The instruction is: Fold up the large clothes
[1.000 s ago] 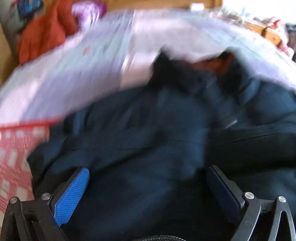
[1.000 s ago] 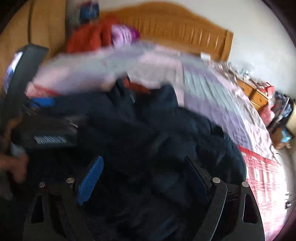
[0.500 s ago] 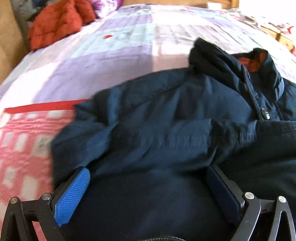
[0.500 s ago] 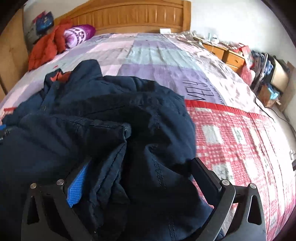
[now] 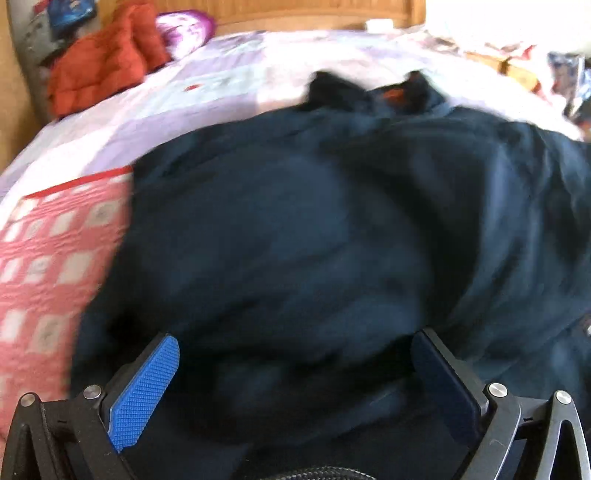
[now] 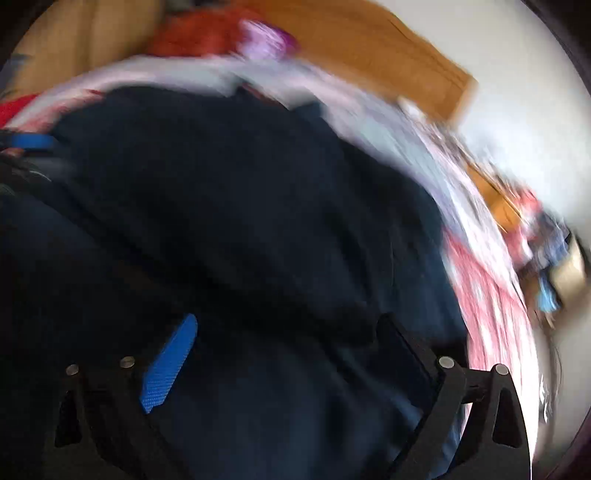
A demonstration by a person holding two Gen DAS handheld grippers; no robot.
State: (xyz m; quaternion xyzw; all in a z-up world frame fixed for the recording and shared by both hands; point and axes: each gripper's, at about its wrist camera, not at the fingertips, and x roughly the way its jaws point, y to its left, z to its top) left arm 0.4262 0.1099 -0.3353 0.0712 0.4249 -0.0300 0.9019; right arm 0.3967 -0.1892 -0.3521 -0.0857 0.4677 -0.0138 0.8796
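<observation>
While both views are smeared, the left gripper [image 5: 295, 354] and right gripper [image 6: 284, 332] stand spread wide over the navy jacket [image 5: 314, 229], pads pressing nothing; the right jaws have just been opening. Jacket lies bunched on the bed [image 5: 229, 85], headboard [image 6: 369, 48] beyond

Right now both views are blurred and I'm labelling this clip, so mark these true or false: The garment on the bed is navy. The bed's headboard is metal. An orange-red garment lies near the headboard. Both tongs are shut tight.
1. The navy jacket lies on the bed: true.
2. Metal headboard: false; the headboard is wood.
3. The orange-red garment lies near the headboard: true.
4. Both shut tight: false; the left tongs and right tongs stand wide apart over the jacket.
</observation>
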